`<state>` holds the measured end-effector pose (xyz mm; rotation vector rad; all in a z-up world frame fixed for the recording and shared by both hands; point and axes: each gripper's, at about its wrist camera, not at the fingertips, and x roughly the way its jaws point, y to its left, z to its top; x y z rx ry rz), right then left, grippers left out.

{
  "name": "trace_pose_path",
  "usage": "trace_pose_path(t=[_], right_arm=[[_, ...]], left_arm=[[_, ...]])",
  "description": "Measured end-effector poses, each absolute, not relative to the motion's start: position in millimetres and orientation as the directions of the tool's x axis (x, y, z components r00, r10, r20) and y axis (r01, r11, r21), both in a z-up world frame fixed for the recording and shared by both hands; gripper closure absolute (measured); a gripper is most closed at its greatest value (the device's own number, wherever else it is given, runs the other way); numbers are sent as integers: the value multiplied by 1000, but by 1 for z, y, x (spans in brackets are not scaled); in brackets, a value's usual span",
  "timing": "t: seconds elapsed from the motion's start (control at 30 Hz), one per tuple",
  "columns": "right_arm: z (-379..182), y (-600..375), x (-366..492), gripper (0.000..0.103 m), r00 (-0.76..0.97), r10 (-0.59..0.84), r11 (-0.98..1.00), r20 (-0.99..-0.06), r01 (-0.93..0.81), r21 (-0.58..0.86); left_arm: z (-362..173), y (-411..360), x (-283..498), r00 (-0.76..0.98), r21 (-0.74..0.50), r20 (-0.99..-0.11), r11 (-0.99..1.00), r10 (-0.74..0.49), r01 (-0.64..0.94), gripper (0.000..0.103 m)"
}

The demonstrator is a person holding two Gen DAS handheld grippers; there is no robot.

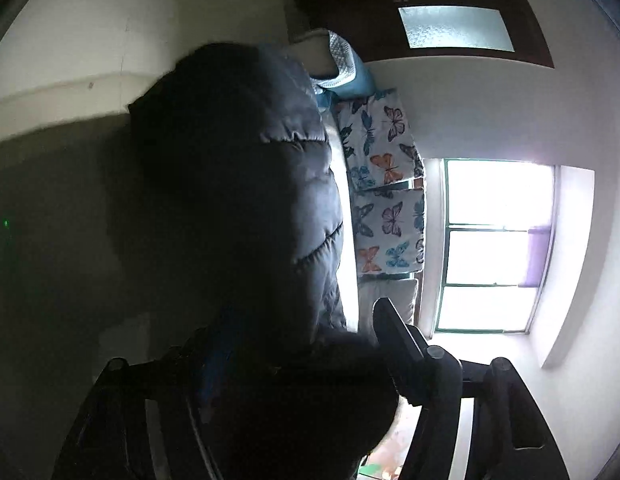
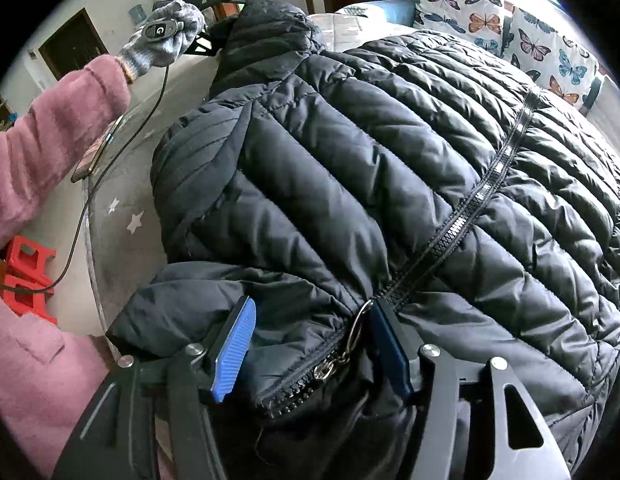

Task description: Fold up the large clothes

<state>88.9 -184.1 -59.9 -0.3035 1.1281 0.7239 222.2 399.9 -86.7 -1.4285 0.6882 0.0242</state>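
One readable mark only: a white letter "G" on the dark oval handle (image 2: 160,31) gripped in the gloved hand (image 2: 166,36), right wrist view. No other lettering, numbers or brand names legible anywhere, neither on the jacket (image 2: 390,168) nor on the butterfly pillows (image 2: 550,48).

White walls, bright window (image 1: 498,240) (backlit), dark wooden door (image 1: 438,20).

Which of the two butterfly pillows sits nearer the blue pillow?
The left butterfly pillow in the right wrist view: it touches the blue pillow. The other butterfly pillow lies farther right, past it.
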Motion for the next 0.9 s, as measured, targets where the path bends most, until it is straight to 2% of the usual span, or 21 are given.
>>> trace_pose_path(t=[0.23,0.3,0.33,0.37,0.4,0.47,0.67,0.8,0.9], right_arm=[[-59,-182,92,38,222,370,734,-902,-665,137],[-60,-181,93,38,220,367,734,-904,-666,136],[-59,-181,93,38,220,366,734,-904,-666,136],[-59,-181,93,38,219,365,734,-905,-665,136],[-59,-181,93,38,219,366,733,-905,-666,135],[-59,-181,93,38,215,366,733,-905,-665,139],[-58,-181,100,38,201,374,732,-905,-663,155],[-63,-178,105,38,201,377,737,-904,-656,162],[-58,-178,104,38,201,380,735,-903,-659,163]], left_arm=[[-94,409,223,791,-876,-480,158,-379,-456,33],[-96,401,231,785,-868,-496,180,-370,-463,37],[-95,402,229,787,-866,-500,189,-363,-463,45],[-96,405,232,786,-864,-504,203,-357,-461,67],[-91,407,219,785,-863,-505,208,-359,-460,80],[-84,413,227,789,-863,-505,223,-350,-454,88],[9,417,256,842,-841,-465,434,-273,-324,91],[40,392,269,828,-798,-478,540,-292,-269,91],[59,368,268,840,-780,-451,591,-301,-207,91]])
